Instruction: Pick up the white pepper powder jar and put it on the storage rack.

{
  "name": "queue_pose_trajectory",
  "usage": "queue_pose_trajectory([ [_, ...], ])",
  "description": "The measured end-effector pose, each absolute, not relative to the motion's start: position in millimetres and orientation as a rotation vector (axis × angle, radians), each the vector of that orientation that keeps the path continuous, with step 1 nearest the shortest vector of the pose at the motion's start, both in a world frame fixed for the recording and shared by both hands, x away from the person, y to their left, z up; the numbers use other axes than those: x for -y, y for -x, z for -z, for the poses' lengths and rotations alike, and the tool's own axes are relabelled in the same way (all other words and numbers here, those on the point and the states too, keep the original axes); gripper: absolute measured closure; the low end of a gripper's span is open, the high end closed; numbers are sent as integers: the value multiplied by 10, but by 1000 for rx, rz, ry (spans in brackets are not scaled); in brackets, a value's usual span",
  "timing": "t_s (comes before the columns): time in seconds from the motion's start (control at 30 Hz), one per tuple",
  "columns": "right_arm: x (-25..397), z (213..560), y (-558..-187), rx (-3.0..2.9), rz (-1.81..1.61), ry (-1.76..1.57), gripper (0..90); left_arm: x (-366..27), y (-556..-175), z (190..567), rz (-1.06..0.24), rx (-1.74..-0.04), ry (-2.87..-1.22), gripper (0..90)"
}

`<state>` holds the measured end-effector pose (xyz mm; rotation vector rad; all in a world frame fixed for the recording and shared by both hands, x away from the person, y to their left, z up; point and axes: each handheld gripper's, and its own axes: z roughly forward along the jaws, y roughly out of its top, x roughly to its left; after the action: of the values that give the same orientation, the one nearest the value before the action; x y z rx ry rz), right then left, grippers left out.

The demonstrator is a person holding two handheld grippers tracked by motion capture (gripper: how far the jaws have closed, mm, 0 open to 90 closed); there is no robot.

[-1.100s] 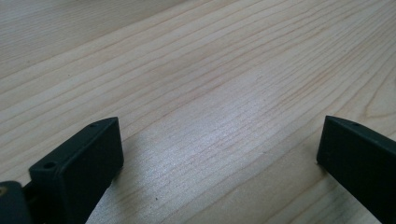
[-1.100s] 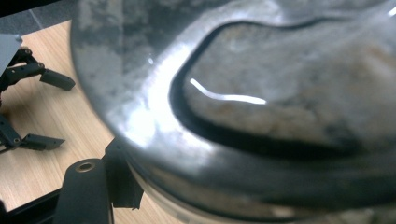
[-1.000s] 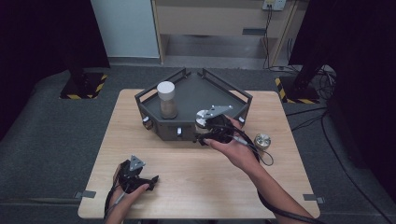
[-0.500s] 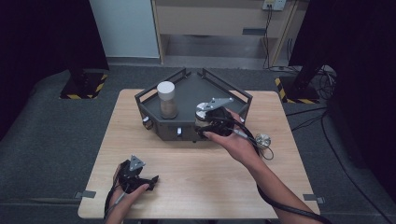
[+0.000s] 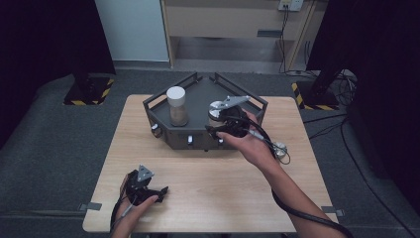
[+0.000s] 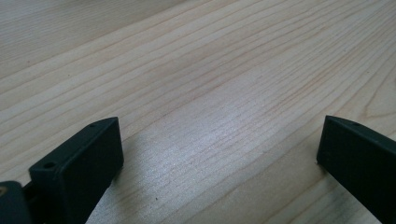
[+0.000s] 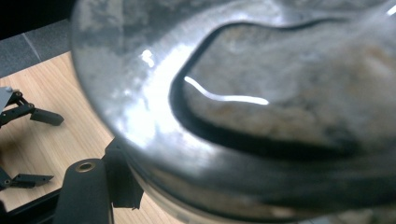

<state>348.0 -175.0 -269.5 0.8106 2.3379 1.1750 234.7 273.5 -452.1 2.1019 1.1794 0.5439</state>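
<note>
My right gripper (image 5: 217, 124) is shut on a jar with a silver metal lid (image 5: 216, 110) and holds it over the right part of the dark six-sided tray (image 5: 198, 139). In the right gripper view the jar's shiny metal (image 7: 243, 102) looms very close, with one black finger (image 7: 84, 193) at its lower left. A second jar with a white cap (image 5: 177, 105) stands upright in the tray's left part. My left gripper (image 5: 148, 187) rests open on the wooden table near its front left; its jaws stand wide apart over bare wood (image 6: 219, 154).
A small round metal piece (image 5: 281, 148) lies on the table just right of the right wrist, among the gripper's cable. The tray has low walls and small knobs along its front face. Bare tabletop (image 5: 208, 188) stretches between the two hands.
The right gripper has carried the metal-lidded jar away from the person, from the tray's front edge to over the tray. The left gripper has stayed put.
</note>
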Motion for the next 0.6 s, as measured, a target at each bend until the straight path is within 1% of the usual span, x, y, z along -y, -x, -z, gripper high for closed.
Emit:
queue_pose_trajectory([
  [0.6,1707,2642,-3685,-2325,-1166,-842,308,-2747,-2356,4522,-541,-1169,-2106,0],
])
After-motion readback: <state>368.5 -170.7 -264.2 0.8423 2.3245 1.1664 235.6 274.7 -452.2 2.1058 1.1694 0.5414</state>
